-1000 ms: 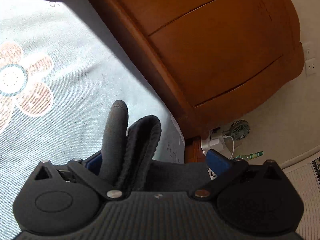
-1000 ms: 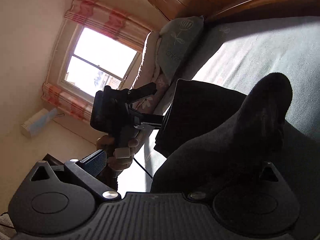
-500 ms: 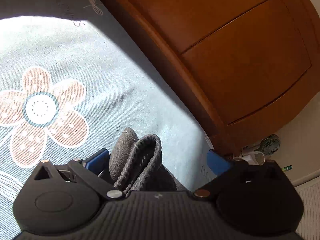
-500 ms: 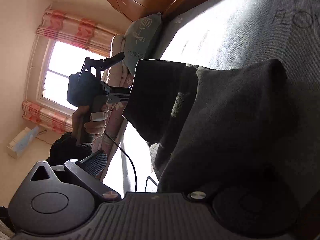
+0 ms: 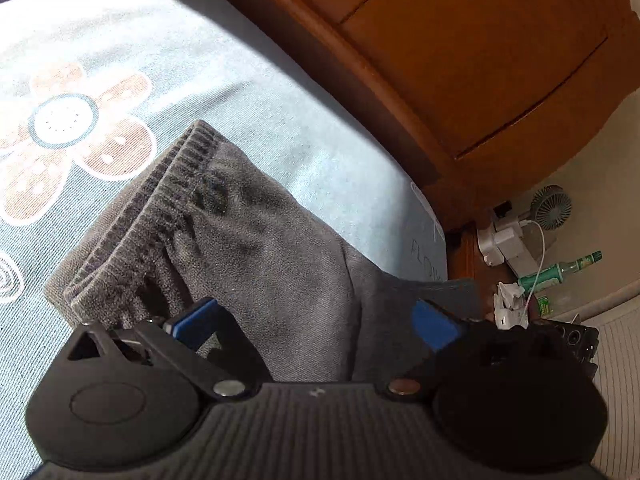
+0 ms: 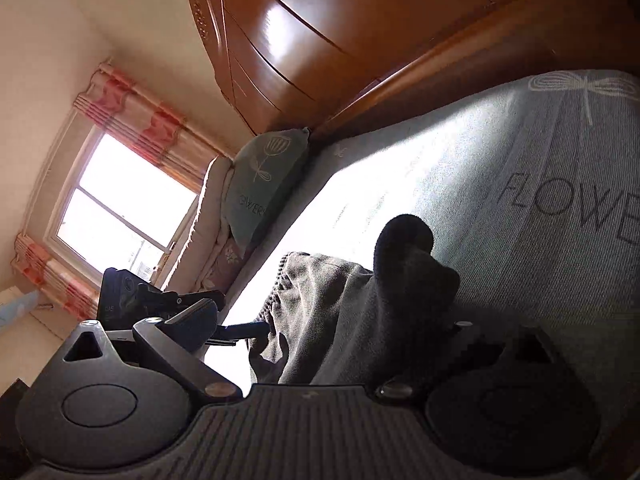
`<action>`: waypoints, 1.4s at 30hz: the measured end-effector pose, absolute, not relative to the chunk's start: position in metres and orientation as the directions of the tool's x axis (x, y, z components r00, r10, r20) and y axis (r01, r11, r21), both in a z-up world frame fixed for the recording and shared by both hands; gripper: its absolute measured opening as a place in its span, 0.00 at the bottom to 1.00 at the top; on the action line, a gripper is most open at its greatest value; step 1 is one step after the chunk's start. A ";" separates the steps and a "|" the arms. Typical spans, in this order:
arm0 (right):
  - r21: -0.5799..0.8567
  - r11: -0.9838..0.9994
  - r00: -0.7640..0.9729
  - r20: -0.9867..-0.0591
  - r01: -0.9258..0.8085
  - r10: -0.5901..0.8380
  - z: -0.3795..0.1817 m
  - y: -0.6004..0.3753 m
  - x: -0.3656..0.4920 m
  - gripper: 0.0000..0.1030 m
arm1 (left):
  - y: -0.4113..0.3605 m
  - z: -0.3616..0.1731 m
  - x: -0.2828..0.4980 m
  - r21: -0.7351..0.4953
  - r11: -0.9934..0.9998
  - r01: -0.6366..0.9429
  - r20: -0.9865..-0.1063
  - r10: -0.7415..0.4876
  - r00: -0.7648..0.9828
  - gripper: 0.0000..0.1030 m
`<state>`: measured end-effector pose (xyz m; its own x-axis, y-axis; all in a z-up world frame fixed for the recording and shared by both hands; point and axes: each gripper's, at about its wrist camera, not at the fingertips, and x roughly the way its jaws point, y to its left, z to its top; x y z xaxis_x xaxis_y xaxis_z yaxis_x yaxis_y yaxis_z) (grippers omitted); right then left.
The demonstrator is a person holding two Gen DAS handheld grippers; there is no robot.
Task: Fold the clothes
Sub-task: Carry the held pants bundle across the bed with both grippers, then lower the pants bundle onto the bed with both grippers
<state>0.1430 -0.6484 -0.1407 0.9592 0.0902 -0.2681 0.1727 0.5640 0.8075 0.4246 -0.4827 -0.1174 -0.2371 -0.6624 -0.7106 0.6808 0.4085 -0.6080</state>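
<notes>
Left tongs (image 5: 316, 316): blue-padded fingers (image 5: 192, 318) spread wide apart, nothing pinched between them, held low over the garment (image 5: 260, 248).
Right tongs (image 6: 332, 344): near finger (image 6: 188, 320) stands clear of the garment; far finger hidden under its folds, so the grip cannot be told.
Left tongs, seen from the right (image 6: 160, 300): level, tips at the garment's edge.

Bedroom things around the wooden headboard (image 5: 460, 52)

Below it spreads a flower-printed bedsheet (image 5: 80, 120); a teal pillow (image 6: 262, 188) leans at its far end near the curtained window (image 6: 116, 216); a small fan (image 5: 550, 202) and green bottle (image 5: 560, 272) sit beside it.
</notes>
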 end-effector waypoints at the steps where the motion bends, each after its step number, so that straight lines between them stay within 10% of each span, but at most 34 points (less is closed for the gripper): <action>1: 0.803 0.565 0.951 -0.294 0.193 0.093 -0.141 -0.651 0.143 0.98 | -0.480 -0.120 0.426 -0.613 0.418 0.670 -0.709 -0.665 -0.234 0.99; 13: 0.834 0.508 0.922 -0.345 0.216 0.175 -0.177 -0.628 0.117 0.99 | -0.352 -0.116 0.428 -0.721 0.493 0.487 -0.586 -0.808 -0.050 0.99; 27: 0.837 0.507 0.929 -0.331 0.206 0.168 -0.180 -0.626 0.105 1.00 | -0.375 -0.156 0.467 -0.819 0.437 0.371 -0.463 -0.886 0.021 0.98; 31: 0.827 0.513 0.935 -0.334 0.229 0.120 -0.179 -0.623 0.101 0.97 | -0.364 -0.156 0.462 -0.782 0.480 0.396 -0.493 -0.867 0.077 0.62; 34: 0.814 0.510 0.934 -0.352 0.276 0.056 -0.180 -0.623 0.098 0.79 | -0.360 -0.158 0.469 -0.766 0.518 0.381 -0.528 -0.845 0.088 0.36; 39: 0.837 0.429 0.934 -0.355 0.340 -0.047 -0.187 -0.641 0.093 0.55 | -0.367 -0.151 0.475 -0.733 0.539 0.415 -0.558 -0.826 0.087 0.33; 42: 0.804 0.444 0.913 -0.398 0.396 -0.094 -0.187 -0.647 0.093 0.21 | -0.373 -0.144 0.475 -0.713 0.542 0.446 -0.571 -0.817 0.081 0.31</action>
<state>0.0927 -0.6469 -0.1866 0.9126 -0.0937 -0.3979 0.3960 0.4438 0.8039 0.4750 -0.3734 -0.1443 0.0807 -0.8172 -0.5707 0.4456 0.5417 -0.7127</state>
